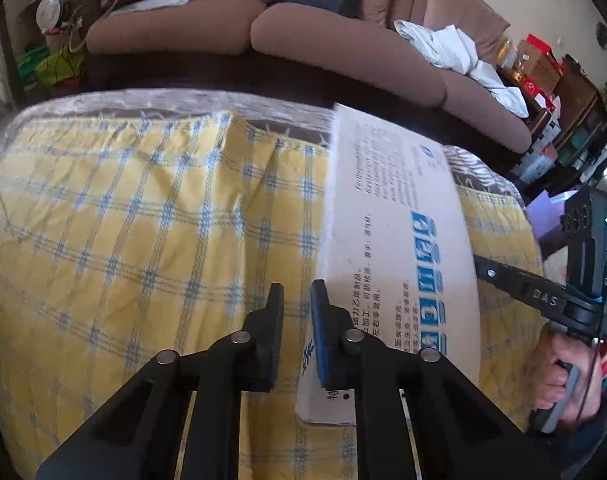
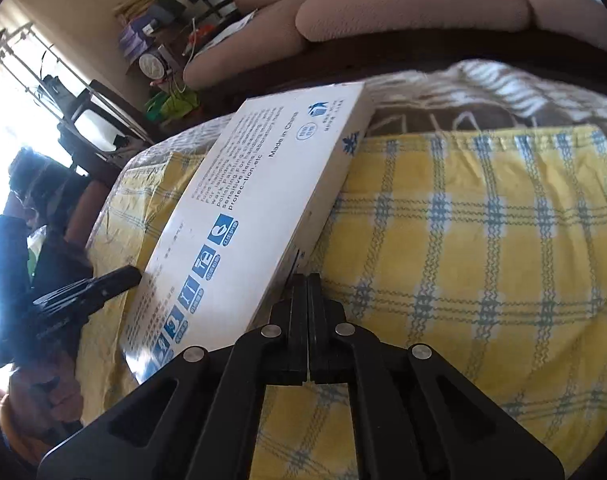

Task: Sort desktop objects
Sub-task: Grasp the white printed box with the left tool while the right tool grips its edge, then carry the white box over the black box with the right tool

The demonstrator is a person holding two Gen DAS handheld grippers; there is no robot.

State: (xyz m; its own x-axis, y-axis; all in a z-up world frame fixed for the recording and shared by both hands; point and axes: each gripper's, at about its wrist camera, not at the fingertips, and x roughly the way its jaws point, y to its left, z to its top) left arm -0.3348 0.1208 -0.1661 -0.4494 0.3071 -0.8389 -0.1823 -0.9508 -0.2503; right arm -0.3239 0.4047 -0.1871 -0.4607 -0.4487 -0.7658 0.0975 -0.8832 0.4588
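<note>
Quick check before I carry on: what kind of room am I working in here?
Most likely a home living room. A long brown cushioned sofa runs behind the table, which is covered with a yellow and blue checked cloth, and stacked cardboard boxes on shelves clutter the side. A flat white printed carton lies on the cloth.

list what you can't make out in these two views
- Box near end, left wrist view: hidden behind the left tool.
- Box small print, both views: too blurred and small to read.
- Right tool tip, right wrist view: fingers shut at the box edge; whether they pinch a flap cannot be told.
- Person at far left, right wrist view: washed out by window glare.
</note>
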